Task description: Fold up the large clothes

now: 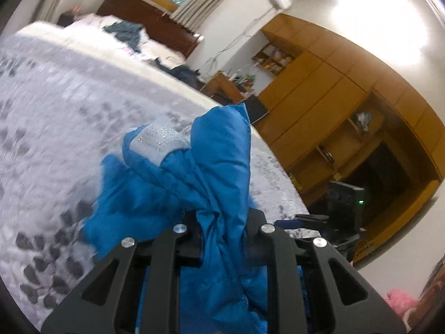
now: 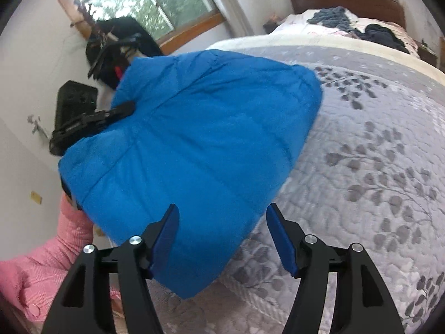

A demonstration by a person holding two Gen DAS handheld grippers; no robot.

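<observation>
A bright blue puffy jacket [image 2: 194, 144] hangs in the air over the edge of the bed. My left gripper [image 1: 224, 239] is shut on a bunched fold of the blue jacket [image 1: 194, 183], whose white sparkly patch [image 1: 157, 139] faces up. In the right wrist view that same left gripper [image 2: 91, 123] shows at the jacket's far left edge. My right gripper [image 2: 222, 233] is open, its blue pads [image 2: 281, 239] apart just in front of the jacket's lower hem, with nothing between them.
The bed's grey leaf-print quilt [image 2: 375, 167] spreads to the right, dark clothes [image 2: 381, 34] heaped near the headboard. A pink sleeve [image 2: 47, 264] is at lower left. Wooden cabinets [image 1: 333, 97] and a black device [image 1: 345, 194] stand beyond the bed's edge.
</observation>
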